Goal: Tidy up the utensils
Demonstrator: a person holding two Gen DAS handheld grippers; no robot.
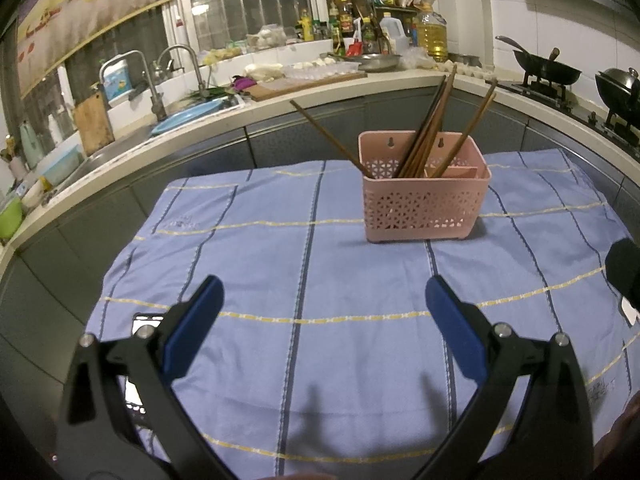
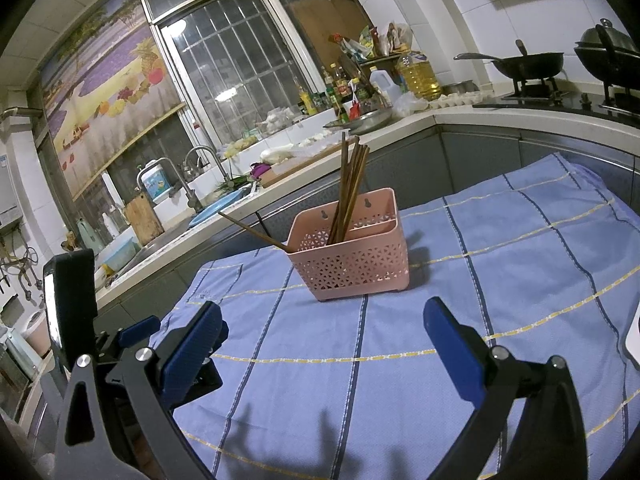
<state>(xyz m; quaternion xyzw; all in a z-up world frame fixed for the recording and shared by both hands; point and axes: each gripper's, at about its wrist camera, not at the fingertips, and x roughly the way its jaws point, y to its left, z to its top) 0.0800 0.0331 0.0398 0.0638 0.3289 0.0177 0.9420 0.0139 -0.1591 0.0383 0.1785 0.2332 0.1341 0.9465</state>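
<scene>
A pink perforated basket (image 1: pixel 424 204) stands upright on a blue striped cloth (image 1: pixel 280 264). Several brown wooden chopsticks (image 1: pixel 430 128) stand in it, leaning in different directions; one slants far left (image 1: pixel 328 136). The basket also shows in the right wrist view (image 2: pixel 352 256) with the chopsticks (image 2: pixel 350 192) upright in its left part. My left gripper (image 1: pixel 324 304) is open and empty, low over the cloth, well short of the basket. My right gripper (image 2: pixel 324 324) is open and empty, also short of the basket. The left gripper's body (image 2: pixel 76 304) shows at the right view's left edge.
Behind the table runs a kitchen counter with a sink and taps (image 1: pixel 160 92), a cutting board (image 1: pixel 308 80), bottles and an oil jug (image 1: pixel 432 32). Woks (image 1: pixel 548 68) sit on the stove at the right. A white object (image 2: pixel 634 340) lies at the cloth's right edge.
</scene>
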